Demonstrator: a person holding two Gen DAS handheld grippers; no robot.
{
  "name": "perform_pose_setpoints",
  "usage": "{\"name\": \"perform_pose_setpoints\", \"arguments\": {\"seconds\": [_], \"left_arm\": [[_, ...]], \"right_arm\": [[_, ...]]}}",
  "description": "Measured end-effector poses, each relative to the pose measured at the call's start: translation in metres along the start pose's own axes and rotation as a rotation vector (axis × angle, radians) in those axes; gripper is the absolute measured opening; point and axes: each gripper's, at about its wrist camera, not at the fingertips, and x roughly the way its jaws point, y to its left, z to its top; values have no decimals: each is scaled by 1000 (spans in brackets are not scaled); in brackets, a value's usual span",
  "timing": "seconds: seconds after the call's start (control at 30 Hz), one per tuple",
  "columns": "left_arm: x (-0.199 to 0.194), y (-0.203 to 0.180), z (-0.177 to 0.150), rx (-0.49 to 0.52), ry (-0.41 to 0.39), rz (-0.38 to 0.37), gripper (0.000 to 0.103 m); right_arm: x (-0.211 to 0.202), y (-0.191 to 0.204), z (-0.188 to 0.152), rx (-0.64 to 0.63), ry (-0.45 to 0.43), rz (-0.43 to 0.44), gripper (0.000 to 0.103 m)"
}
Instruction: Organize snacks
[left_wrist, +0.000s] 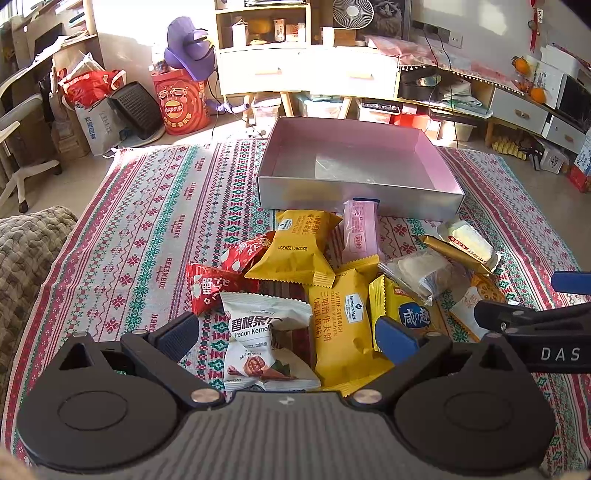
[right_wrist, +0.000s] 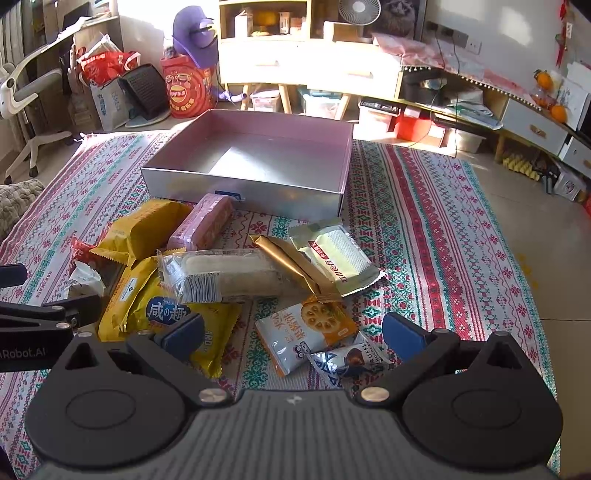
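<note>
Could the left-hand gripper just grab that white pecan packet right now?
Probably yes. The left gripper is open, and the white pecan packet lies on top of the pile right between its fingers, with nothing covering it. The yellow waffle packet only sits alongside.

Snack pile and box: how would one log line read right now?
step: start | box: empty | snacks: piled on cloth | left gripper: open over pecan packet | right gripper: open over lotus-chip packet

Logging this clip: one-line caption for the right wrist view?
Open right gripper hovers over loose snack packets on a patterned cloth, empty box behind.
</note>
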Motion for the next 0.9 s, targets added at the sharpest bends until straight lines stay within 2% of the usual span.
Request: {"name": "perform_pose_setpoints", "arguments": {"seconds": [0.67, 0.9], "left_arm": [[0, -1, 2, 20, 8, -5, 103], [2, 8, 12, 54, 46, -73, 103]], "right_arm": [[2, 1, -1, 4, 12, 6, 102], [2, -11, 9, 46, 54, 54, 102]]}}
